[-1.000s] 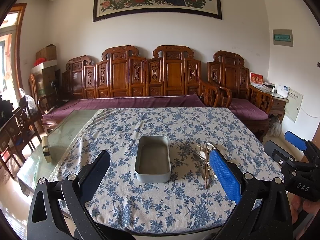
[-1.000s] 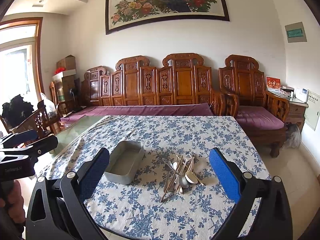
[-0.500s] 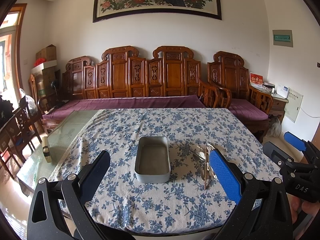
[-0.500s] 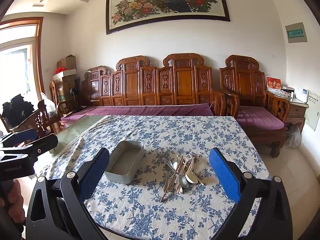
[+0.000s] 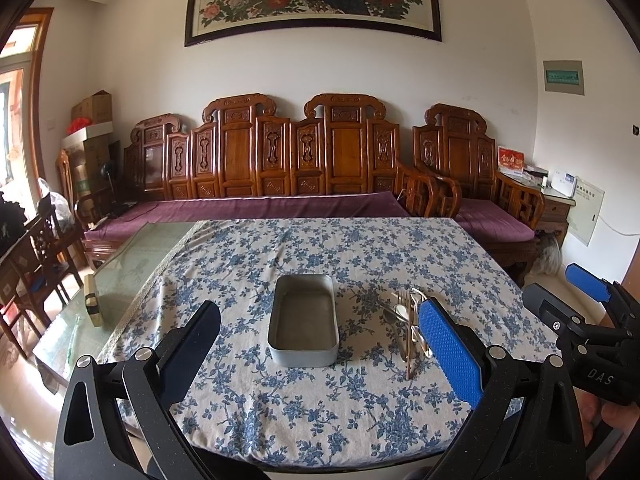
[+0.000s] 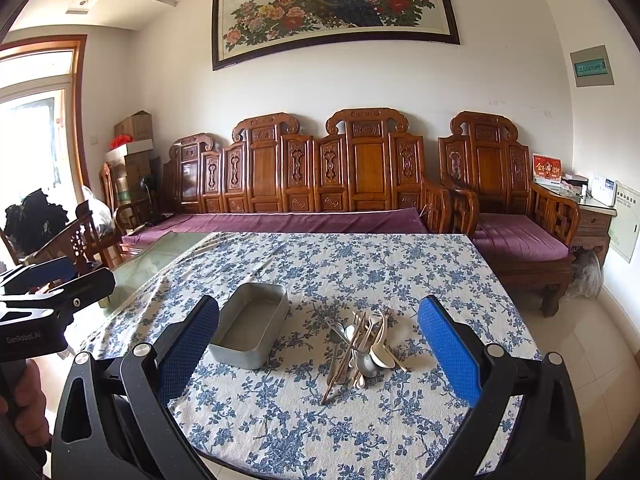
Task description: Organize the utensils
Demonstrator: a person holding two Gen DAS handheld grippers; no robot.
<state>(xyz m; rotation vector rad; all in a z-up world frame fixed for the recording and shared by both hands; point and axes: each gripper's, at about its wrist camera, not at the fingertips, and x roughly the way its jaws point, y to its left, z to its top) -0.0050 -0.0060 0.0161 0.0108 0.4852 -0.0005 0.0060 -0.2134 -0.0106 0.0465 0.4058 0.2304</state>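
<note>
Utensils (image 6: pixel 360 344) heaped on surface (image 6: pixel 360 268), right of empty tin (image 6: pixel 252 326), handles running toward viewer. Right gripper (image 6: pixel 318 356) nearer (dead ahead); both grippers' fingers spread, holding nothing.

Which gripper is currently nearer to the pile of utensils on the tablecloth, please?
Right. The right gripper is open and faces the utensils head-on; the left gripper faces the metal tin, with the pile off to its right.

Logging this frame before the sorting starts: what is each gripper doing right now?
Left gripper: open, holding nothing, above the table near the metal tray.
Right gripper: open, holding nothing, facing the utensil pile.
</note>
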